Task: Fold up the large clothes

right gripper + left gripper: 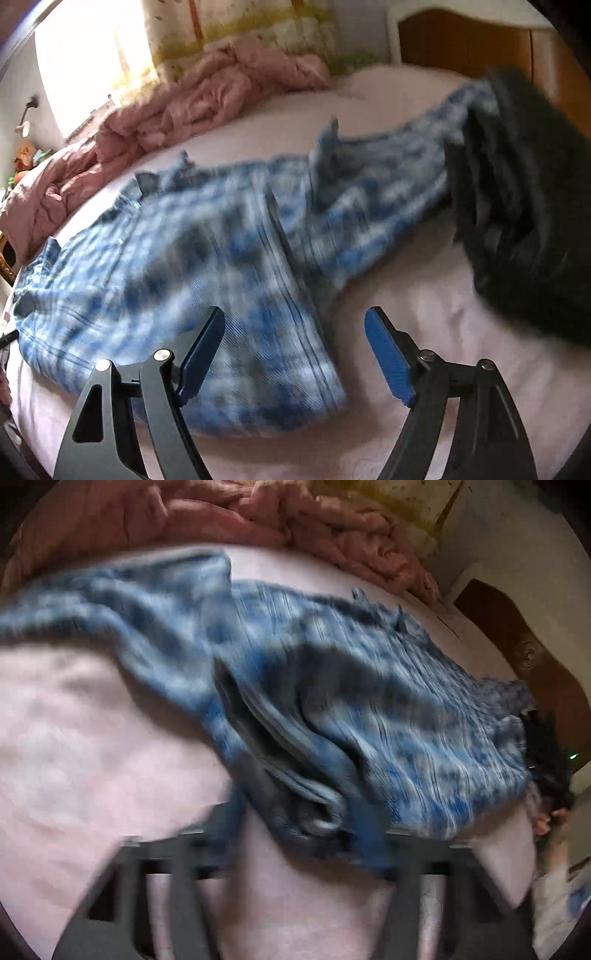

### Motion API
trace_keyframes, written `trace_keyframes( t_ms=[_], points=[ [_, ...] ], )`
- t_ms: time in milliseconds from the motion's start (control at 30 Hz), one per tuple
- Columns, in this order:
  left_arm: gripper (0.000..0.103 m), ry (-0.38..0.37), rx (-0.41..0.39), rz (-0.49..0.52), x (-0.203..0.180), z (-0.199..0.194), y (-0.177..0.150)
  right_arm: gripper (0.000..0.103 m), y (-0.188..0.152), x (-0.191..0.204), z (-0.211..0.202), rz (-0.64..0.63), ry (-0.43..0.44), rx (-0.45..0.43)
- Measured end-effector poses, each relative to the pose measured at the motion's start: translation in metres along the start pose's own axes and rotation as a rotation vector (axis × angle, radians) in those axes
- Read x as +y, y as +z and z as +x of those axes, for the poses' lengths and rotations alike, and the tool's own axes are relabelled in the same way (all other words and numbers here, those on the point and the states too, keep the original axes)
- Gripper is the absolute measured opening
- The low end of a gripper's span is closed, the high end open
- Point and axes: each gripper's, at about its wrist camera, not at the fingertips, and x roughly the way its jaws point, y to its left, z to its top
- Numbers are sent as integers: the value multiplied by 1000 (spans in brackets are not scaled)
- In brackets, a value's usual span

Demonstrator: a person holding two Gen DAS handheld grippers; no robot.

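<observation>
Bed [461, 369] with a pale pink sheet fills most of both views, and a crumpled pink duvet [177, 107] is bunched along its far side by the wall. Spread across the middle of the sheet is the blue-and-white tie-dye garment [207, 266], mostly flat but rumpled, with a long seam or fold line running down it and one narrower part trailing off toward the far right. Something dark and blurry [524, 206] sits over that far end; can't tell what it is.

Right gripper [295, 354] hangs just above the garment's near edge, blue pads spread wide, nothing between them. Left gripper [310, 834] is heavily blurred: a bunched fold of the fabric lies right at its fingers, but I can't tell whether it's pinching it or has let go.
</observation>
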Motion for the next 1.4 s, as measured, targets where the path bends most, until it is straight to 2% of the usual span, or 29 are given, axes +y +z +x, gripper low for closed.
trace_keyframes(
  t_ms=[33,67,100,133,167,233,300,333,400,433,500,533,600,633,667,733,800,833,867,900,933,967,1033,1133,1233,1267,1300,1367,1400],
  points=[
    [15,8,-21,9,-1,-2,-3,63,-5,-2,3,10,-6,19],
    [10,37,-55,20,-4,-9,-4,31,-10,-3,5,17,-5,17],
    [10,49,-96,28,-6,-18,-5,13,-14,-4,6,20,2,17],
    [10,44,-145,30,-7,-31,-5,4,-17,-5,3,27,2,-4],
    [9,44,-191,26,-8,-45,-5,4,-19,-6,-5,38,5,-45],
    [6,109,-231,11,-5,-64,-3,4,-23,-9,-22,52,-33,-95],
    [6,150,-195,30,3,-70,-3,4,-28,-9,-32,63,-87,-96],
    [0,207,-183,50,6,-71,-5,4,-33,-9,-36,60,-91,-102],
    [0,366,-173,73,14,-71,-10,4,-42,-7,-42,46,-110,-99],
    [0,350,-172,57,19,-72,-13,4,-46,-6,-43,43,-132,-92],
    [1,238,-203,9,24,-82,-21,4,-52,-5,-50,37,-183,-114],
    [9,196,-222,13,19,-87,-24,4,-55,-5,-56,27,-233,-146],
    [45,152,-249,71,-2,-93,-30,4,-56,-5,-69,14,-279,-189],
    [78,147,-263,94,-13,-93,-33,5,-55,-5,-75,11,-262,-199],
    [90,138,-273,108,-20,-92,-35,9,-54,-5,-80,9,-239,-201],
    [90,118,-246,121,-30,-83,-37,11,-53,-2,-84,0,-171,-181],
    [89,160,-189,103,-35,-62,-35,19,-54,1,-86,4,-136,-170],
    [83,176,-164,81,-31,-51,-34,32,-55,0,-86,15,-120,-170],
    [57,189,-154,57,-26,-42,-34,54,-56,-3,-85,40,-100,-170],
    [35,219,-136,24,-19,-32,-37,65,-58,-5,-83,63,-91,-168],
    [12,229,-109,-2,-14,-25,-41,70,-62,-7,-81,91,-79,-166],
    [12,214,-132,-11,-11,-26,-45,70,-64,-9,-78,112,-64,-158],
    [11,247,-201,8,-16,-39,-49,70,-67,-8,-71,114,-44,-133],
    [12,296,-222,57,-24,-52,-50,70,-70,4,-69,42,-61,-136],
    [25,425,-258,68,-27,-62,-56,74,-73,20,-76,-36,-116,-190],
    [32,424,-271,75,-29,-67,-60,83,-75,25,-79,-56,-121,-211],
    [37,412,-285,85,-35,-73,-64,87,-76,27,-83,-70,-118,-234],
    [56,368,-315,137,-50,-81,-68,90,-84,37,-91,-86,-89,-298],
    [60,347,-342,186,-65,-86,-72,90,-85,43,-93,-94,-72,-313]
  ],
)
